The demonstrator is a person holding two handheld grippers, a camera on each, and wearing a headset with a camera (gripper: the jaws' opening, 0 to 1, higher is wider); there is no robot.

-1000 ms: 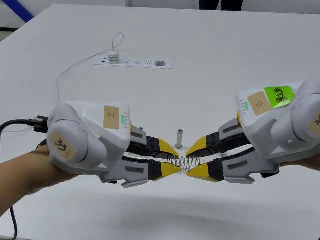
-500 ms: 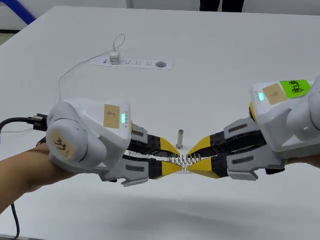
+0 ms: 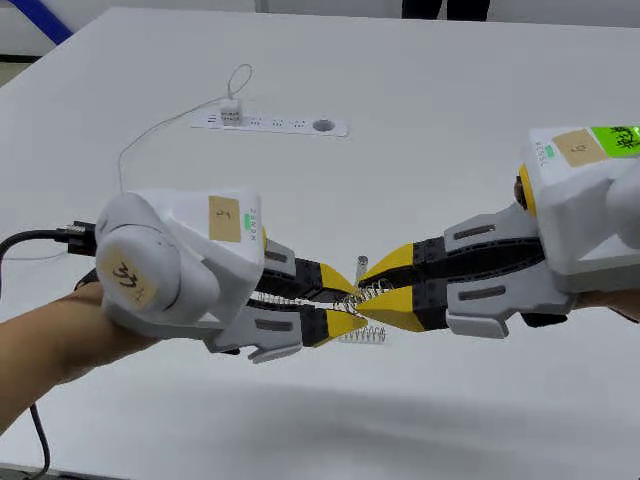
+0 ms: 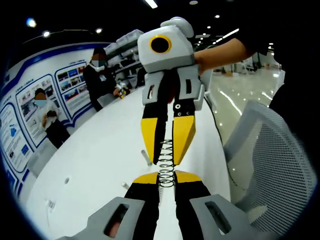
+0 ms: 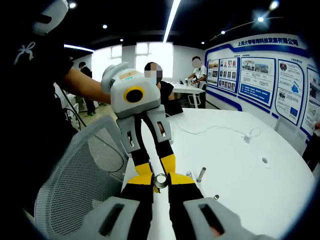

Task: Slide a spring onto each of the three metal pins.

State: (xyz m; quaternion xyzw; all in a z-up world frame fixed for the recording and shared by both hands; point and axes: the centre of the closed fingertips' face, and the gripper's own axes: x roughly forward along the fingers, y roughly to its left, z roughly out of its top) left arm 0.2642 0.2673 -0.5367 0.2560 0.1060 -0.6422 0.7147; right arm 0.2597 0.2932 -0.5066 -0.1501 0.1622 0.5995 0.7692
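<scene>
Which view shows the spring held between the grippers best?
The left gripper view: the spring runs lengthwise, coils clear, between the left gripper and the right gripper. The head view shows a short stretch between the jaws. The right gripper view shows it end-on, as a ring.

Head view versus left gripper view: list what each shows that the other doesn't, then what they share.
Head view: a power strip with a white plug and cable at the far side of the table, and a second spring lying on it below the jaw tips.
Left gripper view: a mesh chair, wall posters and people beside the table.
Shared: the left gripper and right gripper tip to tip, both shut on one spring between them, and a metal pin standing nearby.
</scene>
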